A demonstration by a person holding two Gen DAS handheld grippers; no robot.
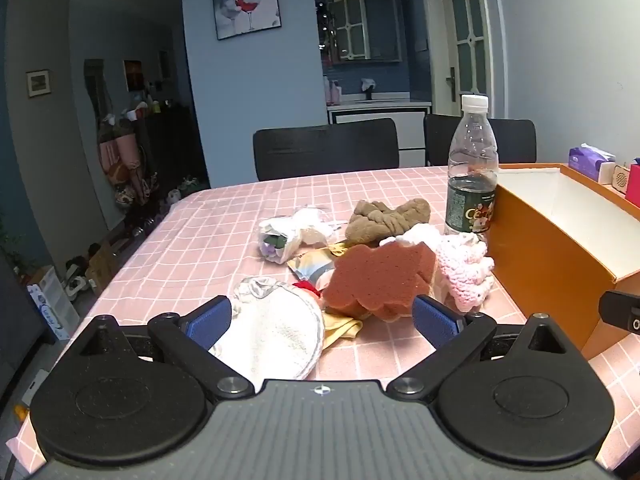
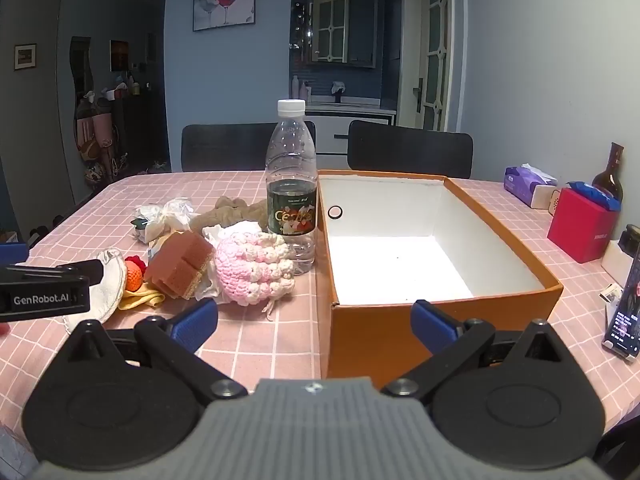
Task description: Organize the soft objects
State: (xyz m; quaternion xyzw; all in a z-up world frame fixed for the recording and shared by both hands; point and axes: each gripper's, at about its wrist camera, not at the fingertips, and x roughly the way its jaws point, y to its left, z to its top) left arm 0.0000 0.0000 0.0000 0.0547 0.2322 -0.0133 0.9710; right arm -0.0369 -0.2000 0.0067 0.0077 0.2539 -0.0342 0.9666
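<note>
Where the soft things lie heaped on the pink checked surface, the pile fills the centre of the left wrist view and the left half of the right wrist view. A reddish-brown sponge stands at its middle, with a pink and white crocheted piece touching its right side and a round white terry pad low at its left. Behind them lie a brown cloth and a white crumpled bundle; a small orange crocheted ball and a yellow cloth sit beside the pad.

A clear water bottle stands upright just behind the crocheted piece, right against the orange box, whose white inside is bare and fills the centre right of the right wrist view.

Low in its own view, the left claw stands with blue pads wide apart, gripping nothing, the terry pad just ahead of its left finger. Equally spread and holding nothing, the right claw faces the box's near corner.

At the far right sit a purple tissue pack, a red box and a dark bottle.
</note>
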